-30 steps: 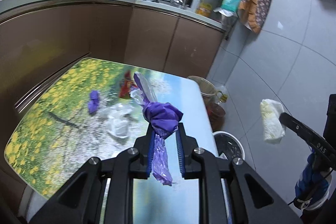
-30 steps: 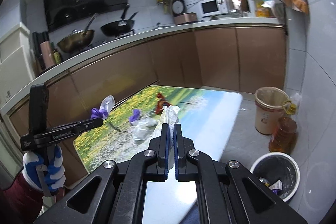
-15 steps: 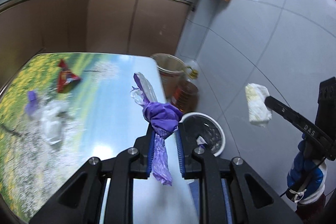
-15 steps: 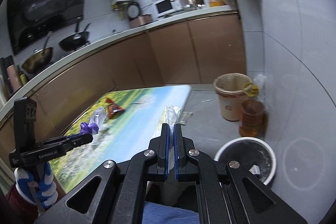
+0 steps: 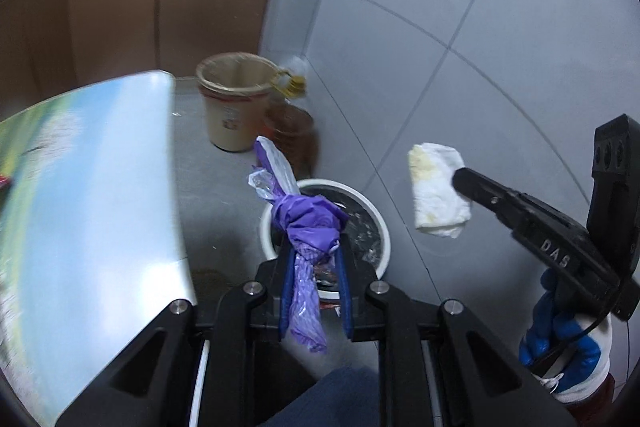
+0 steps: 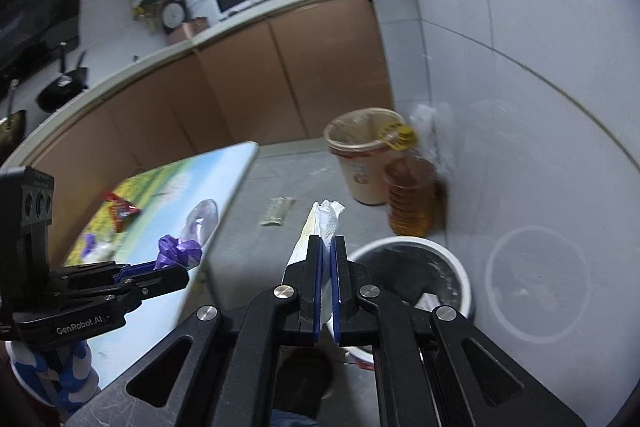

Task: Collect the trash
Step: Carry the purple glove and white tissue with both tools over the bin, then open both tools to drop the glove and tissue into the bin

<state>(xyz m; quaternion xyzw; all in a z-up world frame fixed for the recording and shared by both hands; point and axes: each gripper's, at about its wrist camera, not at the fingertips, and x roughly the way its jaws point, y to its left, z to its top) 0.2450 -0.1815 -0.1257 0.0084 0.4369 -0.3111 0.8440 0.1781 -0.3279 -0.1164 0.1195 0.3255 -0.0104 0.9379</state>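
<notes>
My left gripper [image 5: 313, 247] is shut on a crumpled purple plastic bag [image 5: 308, 219] with a clear wrapper sticking out of it, held above the near rim of a white-rimmed trash bin [image 5: 370, 223] on the floor. My right gripper [image 6: 327, 243] is shut on a stained white paper towel [image 6: 326, 217], held just left of the same bin [image 6: 460, 275]. The towel also shows in the left wrist view [image 5: 438, 195], right of the bin. The purple bag also shows in the right wrist view [image 6: 178, 251].
A low table with a flower-landscape top [image 5: 92, 195] stands left of the bin; a red wrapper [image 6: 120, 213] and purple scraps [image 6: 90, 239] lie on it. A beige bucket [image 6: 362, 155] and an oil bottle [image 6: 410, 199] stand by the tiled wall. Brown cabinets run behind.
Both grippers have swung right, away from the table and toward the trash bin, each still holding its trash. The bin is now directly under the left gripper.
</notes>
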